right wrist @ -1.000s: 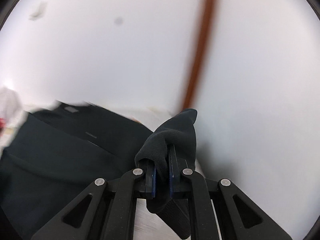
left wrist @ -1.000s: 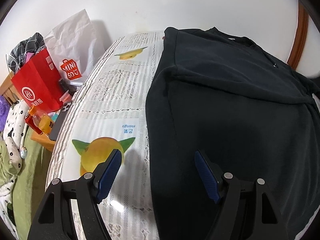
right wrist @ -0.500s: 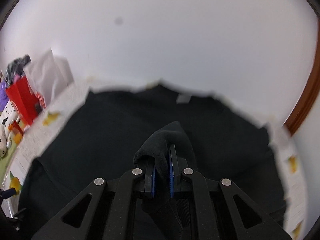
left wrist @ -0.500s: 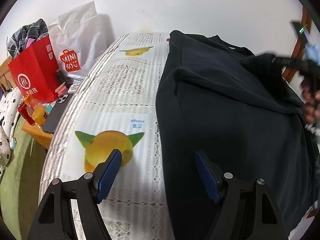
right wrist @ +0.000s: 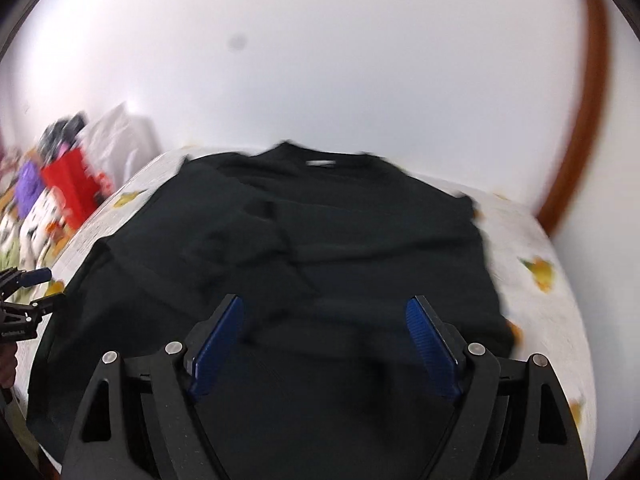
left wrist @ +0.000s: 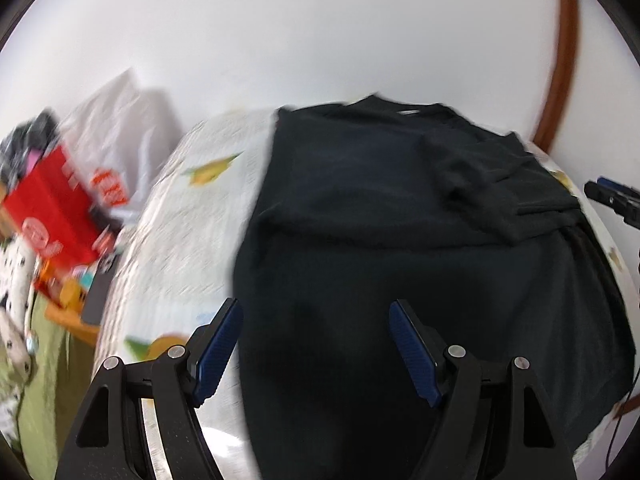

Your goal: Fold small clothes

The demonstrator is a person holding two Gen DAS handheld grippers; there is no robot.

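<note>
Garment: a black sweater [right wrist: 320,264] lies flat on the table, straight ahead of and under both tongs, its collar at the far end by the wall.
Long axis: runs away from the tongs, hem nearest, neckline farthest.
Right gripper [right wrist: 326,350]: its jaws have just been opening and stand spread, nothing between the blue pads; the sleeve [left wrist: 492,196] lies across the chest, beyond its tips.
Left gripper [left wrist: 316,350]: spread and empty, poised over the sweater's left edge where it meets the tablecloth [left wrist: 176,248].
Nearer hand: by my judgement each tong is close to its own side of the hem; the left sits right at the garment's edge.
Materials: soft, matte, limp knit with rumpled folds; lacy white cloth with yellow fruit prints; a glossy red bag [left wrist: 48,208] left of the left tong.
</note>
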